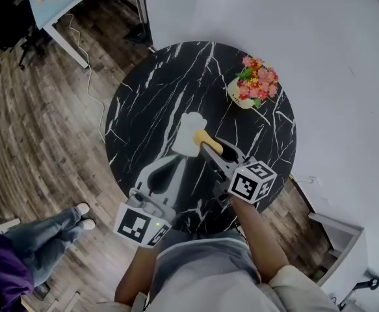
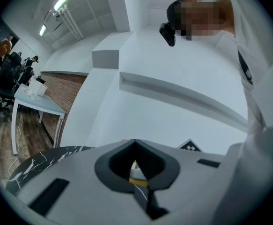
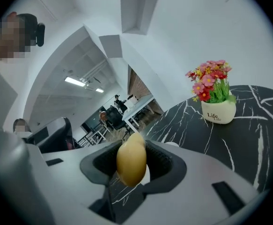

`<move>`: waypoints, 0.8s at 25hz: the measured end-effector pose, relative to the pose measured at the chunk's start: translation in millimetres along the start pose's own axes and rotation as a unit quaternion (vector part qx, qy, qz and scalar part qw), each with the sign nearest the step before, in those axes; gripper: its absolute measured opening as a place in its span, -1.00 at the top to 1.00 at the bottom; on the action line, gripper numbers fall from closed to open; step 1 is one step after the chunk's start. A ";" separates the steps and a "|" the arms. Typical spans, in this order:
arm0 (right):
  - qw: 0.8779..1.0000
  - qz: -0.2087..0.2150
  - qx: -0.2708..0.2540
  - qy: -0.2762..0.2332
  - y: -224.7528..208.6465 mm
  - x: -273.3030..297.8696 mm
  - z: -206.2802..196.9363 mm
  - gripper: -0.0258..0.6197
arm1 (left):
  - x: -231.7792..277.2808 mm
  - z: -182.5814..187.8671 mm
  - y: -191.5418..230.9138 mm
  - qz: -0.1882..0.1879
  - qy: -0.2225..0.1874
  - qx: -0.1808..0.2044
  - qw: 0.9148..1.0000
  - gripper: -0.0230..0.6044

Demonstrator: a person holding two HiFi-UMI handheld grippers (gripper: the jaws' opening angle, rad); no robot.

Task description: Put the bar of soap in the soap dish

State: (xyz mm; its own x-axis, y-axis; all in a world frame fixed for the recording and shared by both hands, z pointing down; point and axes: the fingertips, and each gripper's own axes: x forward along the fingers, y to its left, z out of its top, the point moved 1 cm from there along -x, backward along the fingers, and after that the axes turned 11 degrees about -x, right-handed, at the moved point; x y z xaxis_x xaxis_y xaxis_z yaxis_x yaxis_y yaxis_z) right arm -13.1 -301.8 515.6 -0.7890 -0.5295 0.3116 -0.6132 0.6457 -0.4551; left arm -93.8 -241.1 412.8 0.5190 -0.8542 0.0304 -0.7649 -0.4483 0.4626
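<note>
Black marble table (image 1: 143, 96) on wood floor (image 1: 39, 129), beside white wall (image 1: 332, 57); flowerpot (image 1: 254, 86), soap dish (image 1: 188, 134) on table; right gripper (image 3: 132, 150) pinches soap (image 1: 210, 142); left gripper (image 2: 135, 144) pressed together.

Table (image 1: 143, 103): soap dish (image 1: 188, 130) near centre. Flower pot (image 1: 255, 86) behind it to the right, well apart. At the dish's right edge, bar of soap (image 1: 210, 143) between the right gripper (image 1: 207, 148) jaws. Left gripper (image 1: 171, 168) before the dish, left of the right gripper.
</note>
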 end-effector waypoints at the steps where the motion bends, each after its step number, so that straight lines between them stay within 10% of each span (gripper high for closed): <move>1: 1.000 -0.003 -0.006 0.006 -2.1 2.8 -2.2 0.43 | 0.6 -0.1 0.6 0.000 0.000 0.000 1.000 0.92; 20: 0.987 -0.047 -0.112 0.103 -25.5 42.9 -40.2 0.43 | -2.3 -4.9 18.5 0.001 0.007 -0.010 1.000 0.92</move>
State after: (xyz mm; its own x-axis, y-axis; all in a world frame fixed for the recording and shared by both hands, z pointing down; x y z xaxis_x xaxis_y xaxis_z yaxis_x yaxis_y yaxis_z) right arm -32.9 -318.8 574.1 -0.7058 -0.4844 0.5169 -0.6588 0.7171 -0.2275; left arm -107.3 -246.1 425.5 0.5221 -0.8518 0.0433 -0.7587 -0.4406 0.4799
